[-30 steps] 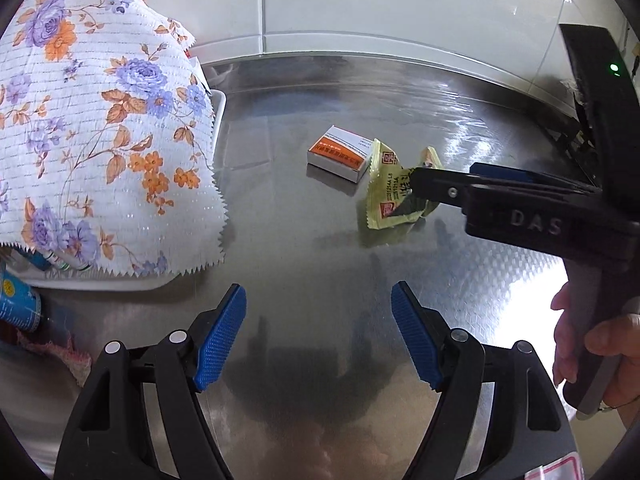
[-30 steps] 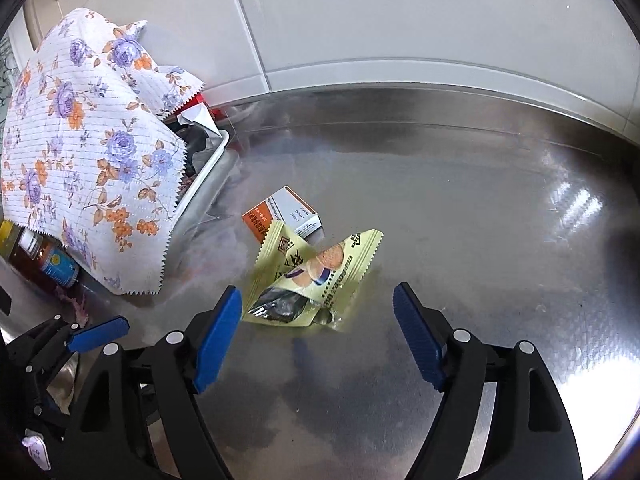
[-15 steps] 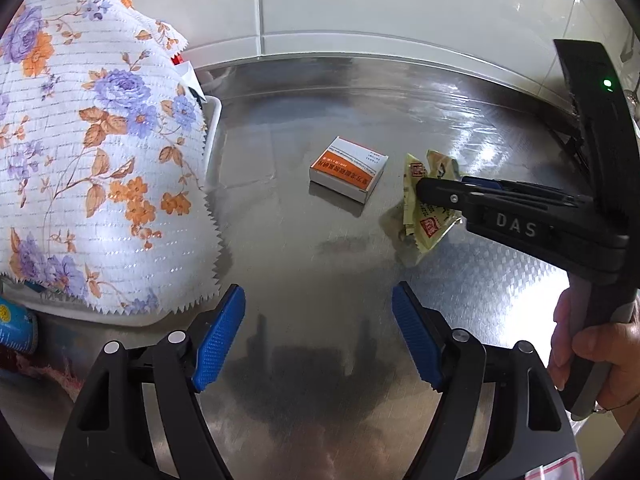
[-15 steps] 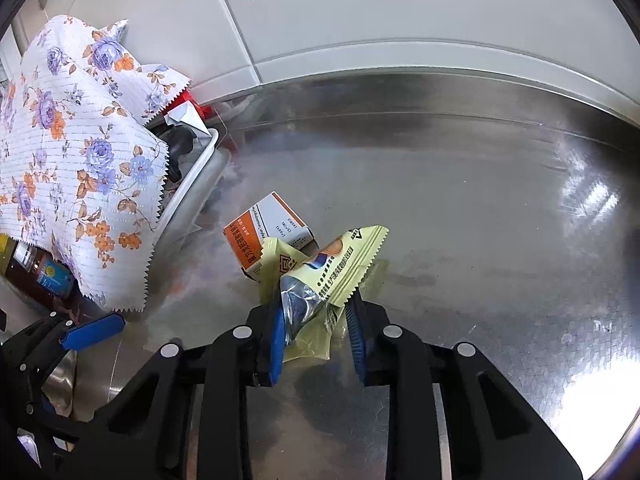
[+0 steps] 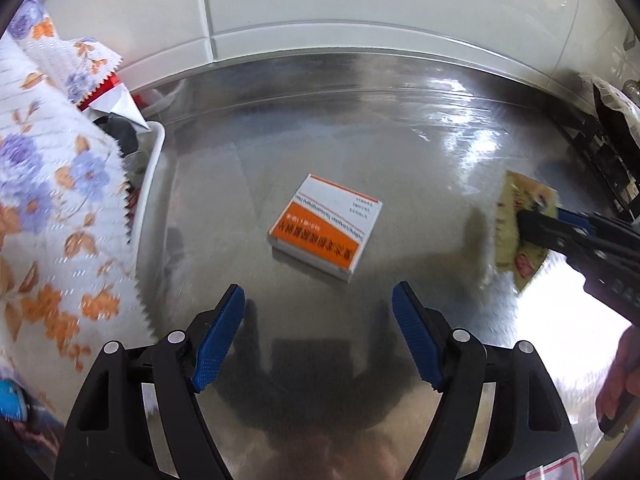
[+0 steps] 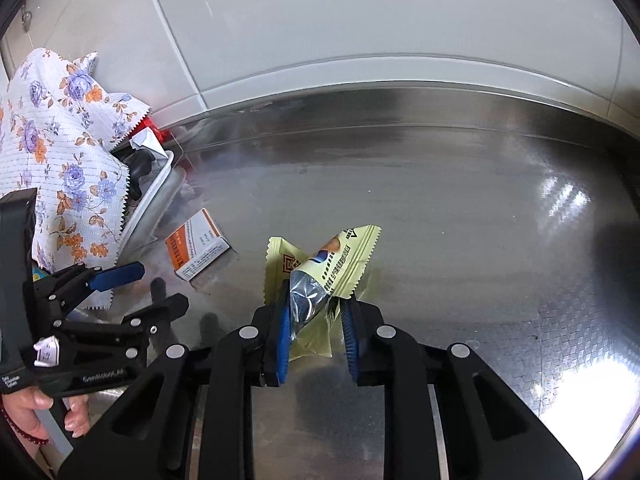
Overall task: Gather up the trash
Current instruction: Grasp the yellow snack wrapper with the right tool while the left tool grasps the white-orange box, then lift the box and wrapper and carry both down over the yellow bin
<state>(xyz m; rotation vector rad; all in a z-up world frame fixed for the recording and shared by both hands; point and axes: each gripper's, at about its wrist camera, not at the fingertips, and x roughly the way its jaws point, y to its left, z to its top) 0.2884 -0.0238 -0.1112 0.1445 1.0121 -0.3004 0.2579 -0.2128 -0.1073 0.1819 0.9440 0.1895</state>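
A yellow snack wrapper [image 6: 332, 264] is pinched between the blue pads of my right gripper [image 6: 314, 320], which is shut on it just above the steel counter. In the left wrist view the same wrapper [image 5: 516, 216] shows at the right edge, held by the right gripper [image 5: 532, 224]. A small orange and white box [image 5: 324, 228] lies flat on the counter just ahead of my left gripper [image 5: 318, 334], which is open with nothing between its fingers. The right wrist view shows the box [image 6: 196, 246] left of the wrapper, with the left gripper [image 6: 132, 276] beside it.
A white tray [image 5: 154, 160] stands at the left, holding odd items and half covered by a floral cloth [image 5: 52, 200]. A tiled wall [image 6: 360, 20] borders the steel counter [image 6: 480, 208] at the back. A hand [image 6: 36, 408] holds the left gripper's handle.
My right gripper closed on the yellow wrapper and carried it to the right, away from the box. My left gripper moved forward toward the orange and white box, still open.
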